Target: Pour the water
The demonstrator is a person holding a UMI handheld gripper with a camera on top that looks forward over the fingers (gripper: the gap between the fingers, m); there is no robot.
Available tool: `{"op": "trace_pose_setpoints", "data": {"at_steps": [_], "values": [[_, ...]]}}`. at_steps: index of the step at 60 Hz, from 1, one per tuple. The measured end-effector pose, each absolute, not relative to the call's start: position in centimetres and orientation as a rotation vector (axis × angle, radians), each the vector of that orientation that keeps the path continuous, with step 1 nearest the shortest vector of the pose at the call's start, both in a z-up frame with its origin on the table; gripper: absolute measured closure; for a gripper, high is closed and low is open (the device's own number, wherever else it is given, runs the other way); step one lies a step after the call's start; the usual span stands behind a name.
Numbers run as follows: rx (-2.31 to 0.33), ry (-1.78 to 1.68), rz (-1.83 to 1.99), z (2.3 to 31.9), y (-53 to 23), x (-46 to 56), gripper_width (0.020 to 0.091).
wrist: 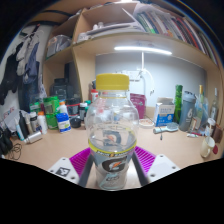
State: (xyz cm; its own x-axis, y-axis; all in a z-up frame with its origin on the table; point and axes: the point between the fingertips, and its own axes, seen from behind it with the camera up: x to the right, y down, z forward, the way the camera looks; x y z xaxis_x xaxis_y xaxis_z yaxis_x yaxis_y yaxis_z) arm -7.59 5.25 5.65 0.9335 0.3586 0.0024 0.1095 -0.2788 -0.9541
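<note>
While the gripper clamps it, one bottle (yellow-capped) stands upright.

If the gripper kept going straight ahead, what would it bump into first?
Nothing new at once: the gripper already has the bottle between its jaws. Past the bottle, probably the clutter at the desk's back, though depth is unclear.

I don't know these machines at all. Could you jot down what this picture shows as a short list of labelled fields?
Held item: clear bottle with a yellow cap
Contents: yellowish liquid low in the bottle
Gripper: both fingers closed on the bottle's lower part
Bottle pose: upright, cap on
Surface: wooden desk
Background: small bottles and clutter along the desk's back, shelves above
Pouring: not begun
</note>
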Motion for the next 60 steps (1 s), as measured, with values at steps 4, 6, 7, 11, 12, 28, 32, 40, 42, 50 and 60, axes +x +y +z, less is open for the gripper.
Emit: {"op": "trace_pose_setpoints", "data": {"at_steps": [4,6,7,11,12,28,32,40,42,50,60], "values": [[-1.841,-0.319,0.256,5.5,5.9,-7.6,0.0514],[-1.824,-0.316,0.25,5.6,6.0,-7.6,0.0522],[-1.814,-0.321,0.241,5.6,6.0,-7.5,0.053],[-1.8,-0.323,0.226,5.6,5.9,-7.6,0.0555],[-1.804,-0.327,0.224,5.6,5.8,-7.5,0.0565],[-1.916,-0.354,0.277,5.0,6.2,-7.3,0.0668],[-1.946,-0.298,0.35,6.7,6.5,-6.3,0.0668],[-1.926,0.046,0.62,13.8,9.0,-0.6,0.0666],[-1.916,0.159,0.707,15.2,9.7,1.3,0.0667],[-1.865,0.651,1.086,17.7,12.1,8.3,0.067],[-1.674,1.197,1.567,16.3,13.4,13.8,0.0671]]}}
